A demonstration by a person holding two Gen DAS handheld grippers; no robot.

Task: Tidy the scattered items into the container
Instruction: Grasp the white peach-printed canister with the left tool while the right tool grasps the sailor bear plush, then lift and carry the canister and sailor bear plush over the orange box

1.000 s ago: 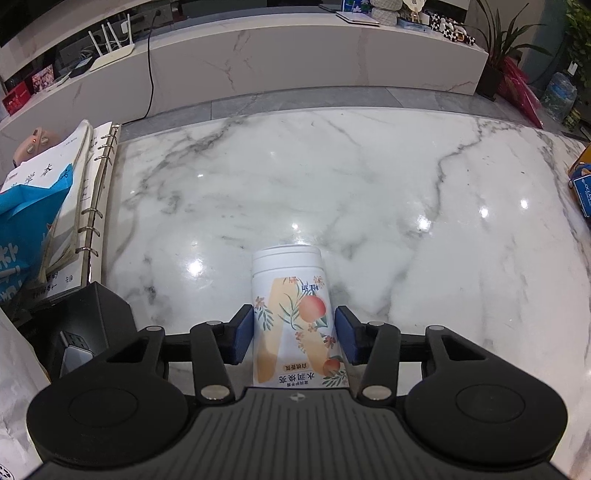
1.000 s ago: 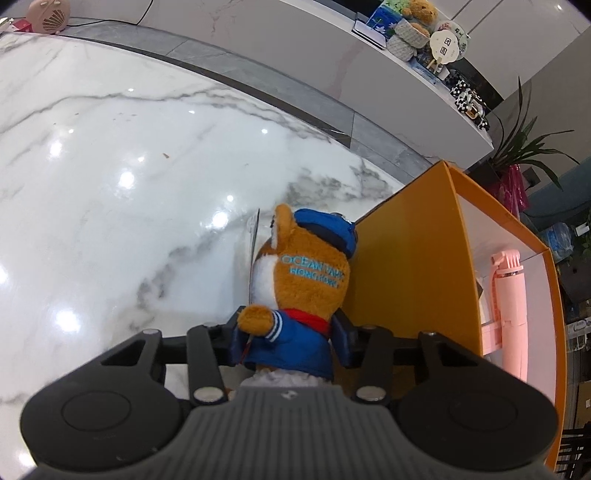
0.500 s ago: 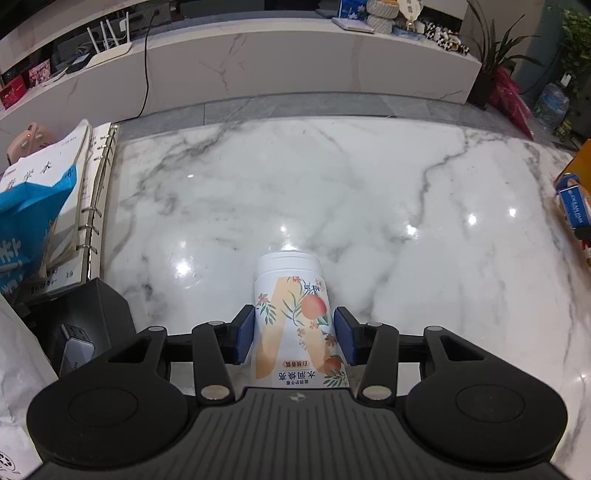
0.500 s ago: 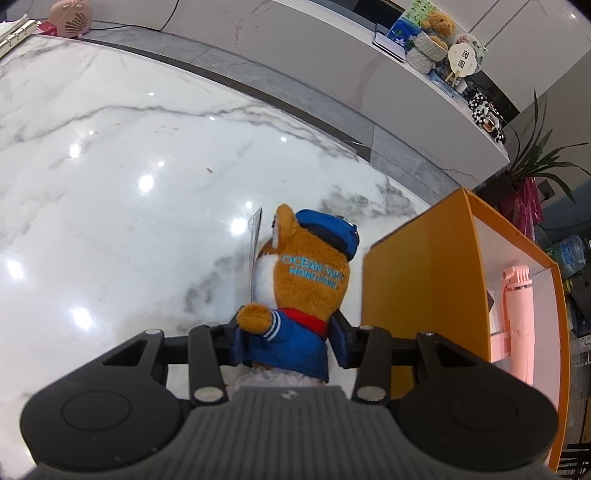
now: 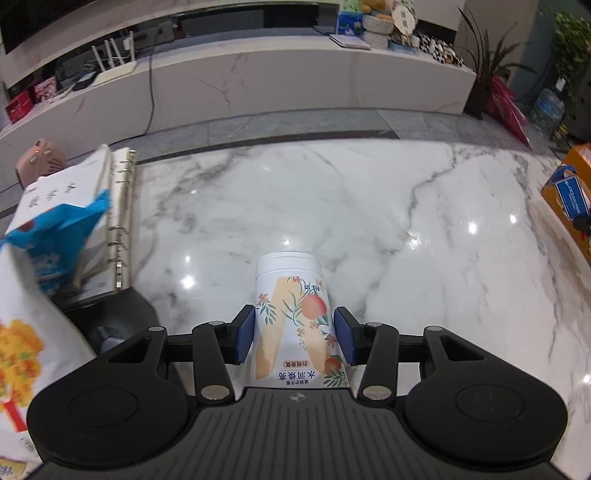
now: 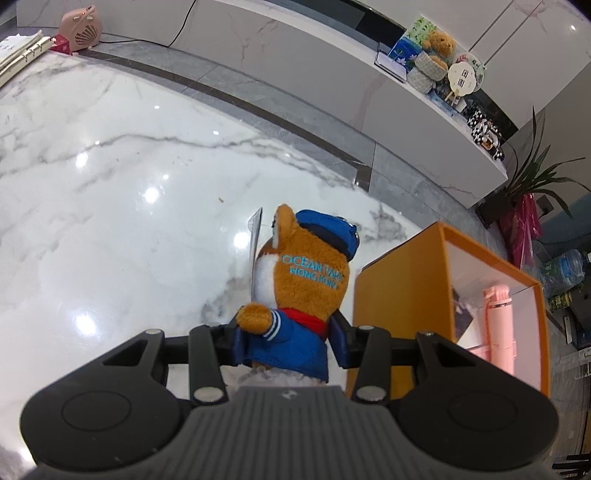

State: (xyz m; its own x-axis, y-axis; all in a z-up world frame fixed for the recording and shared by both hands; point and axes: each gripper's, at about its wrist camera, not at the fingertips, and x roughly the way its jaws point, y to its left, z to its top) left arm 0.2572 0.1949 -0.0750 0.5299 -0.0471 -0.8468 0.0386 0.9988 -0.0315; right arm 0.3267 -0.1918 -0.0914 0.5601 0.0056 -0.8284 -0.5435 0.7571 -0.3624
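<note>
My left gripper [image 5: 294,338] is shut on a white bottle with a peach print [image 5: 293,314], held above the marble table [image 5: 332,206]. My right gripper [image 6: 288,345] is shut on a brown plush bear in a blue cap and jacket [image 6: 304,280], held left of the orange box [image 6: 391,295]. The box is open at the top, with a white inside and a pink stick-like item [image 6: 498,325] in it. The box [image 5: 570,206] and the bear's blue cap [image 5: 572,195] also show at the right edge of the left wrist view.
A ring binder with papers [image 5: 110,221], a blue and white bag [image 5: 55,236] and a black object [image 5: 110,317] lie at the table's left. A pink fan [image 6: 79,33] stands at the far left. A white counter [image 5: 295,85] runs behind the table.
Both grippers have risen and pulled back, each keeping its item. The orange box now appears farther and lower to the right of the bear.
</note>
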